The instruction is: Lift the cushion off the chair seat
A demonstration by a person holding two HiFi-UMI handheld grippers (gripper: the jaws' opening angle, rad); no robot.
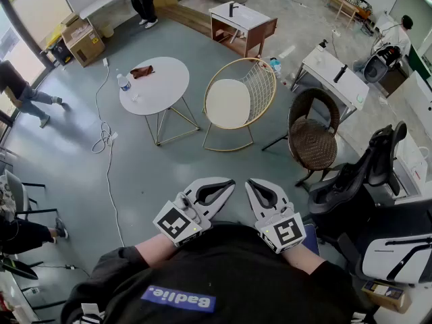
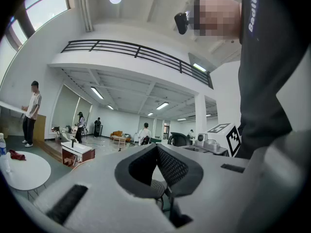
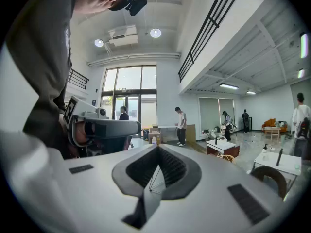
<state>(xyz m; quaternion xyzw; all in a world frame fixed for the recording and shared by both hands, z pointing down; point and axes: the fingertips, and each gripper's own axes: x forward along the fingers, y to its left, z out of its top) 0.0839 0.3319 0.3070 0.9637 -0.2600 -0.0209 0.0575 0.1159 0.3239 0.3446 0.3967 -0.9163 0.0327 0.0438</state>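
A round cream cushion point(image 1: 228, 103) lies on the seat of a gold wire chair point(image 1: 262, 86) in the middle of the room, seen in the head view. Both grippers are held close to my body, well short of the chair and apart from it. My left gripper point(image 1: 228, 184) is shut, its jaws meeting at the tips with nothing between them point(image 2: 156, 146). Beside it, my right gripper point(image 1: 251, 184) is also shut and empty point(image 3: 158, 147). Both point roughly level out into the room.
A round white table point(image 1: 162, 79) with a bottle point(image 1: 123, 82) and a dark cloth stands left of the chair. A brown wicker chair point(image 1: 312, 139) and black office chairs point(image 1: 368, 181) are at the right. A cable point(image 1: 108, 147) trails on the floor. Several people stand further off.
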